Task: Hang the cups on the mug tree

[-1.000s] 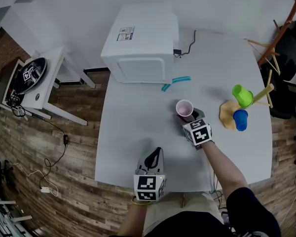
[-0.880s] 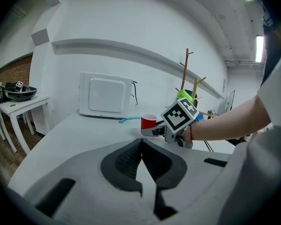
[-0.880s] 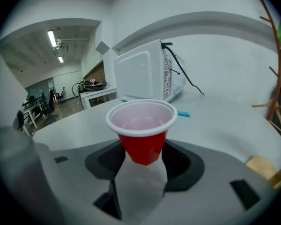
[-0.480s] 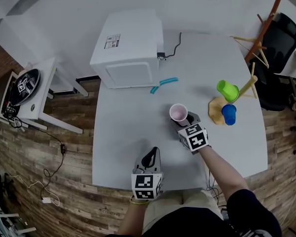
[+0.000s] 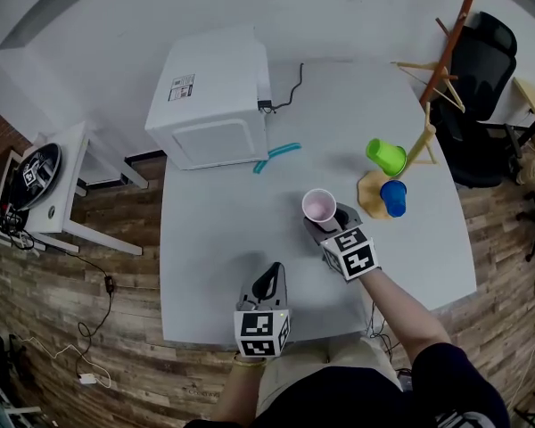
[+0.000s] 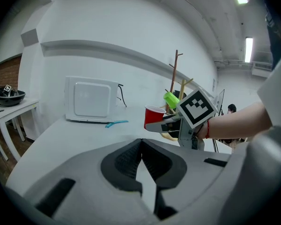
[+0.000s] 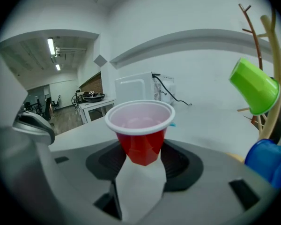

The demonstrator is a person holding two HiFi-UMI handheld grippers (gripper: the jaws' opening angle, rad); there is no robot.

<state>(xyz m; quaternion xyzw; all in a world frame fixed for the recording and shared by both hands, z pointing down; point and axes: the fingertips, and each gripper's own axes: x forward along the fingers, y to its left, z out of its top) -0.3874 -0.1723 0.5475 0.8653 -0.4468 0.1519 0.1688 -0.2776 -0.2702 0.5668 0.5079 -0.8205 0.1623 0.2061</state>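
Note:
A red cup (image 5: 319,206) with a white rim is held upright off the table, my right gripper (image 5: 327,225) shut on its lower wall. In the right gripper view the red cup (image 7: 140,134) is dented between the jaws, which have just been closing on it. To its right stands the wooden mug tree (image 5: 421,144), bearing a green cup (image 5: 386,156) mouth outward and a blue cup (image 5: 393,197) low by the base. The green cup (image 7: 253,92) and blue cup (image 7: 267,161) also show at the right gripper view's right. My left gripper (image 5: 271,280) hovers shut and empty near the table's front edge.
A white boxy appliance (image 5: 214,96) with a cable stands at the table's back left, a teal strip (image 5: 276,154) in front of it. A side table with a black bowl (image 5: 31,178) is at far left. A black chair (image 5: 477,69) stands behind the tree.
My right gripper has risen with the red cup and come nearer the mug tree. The left gripper has shifted only slightly.

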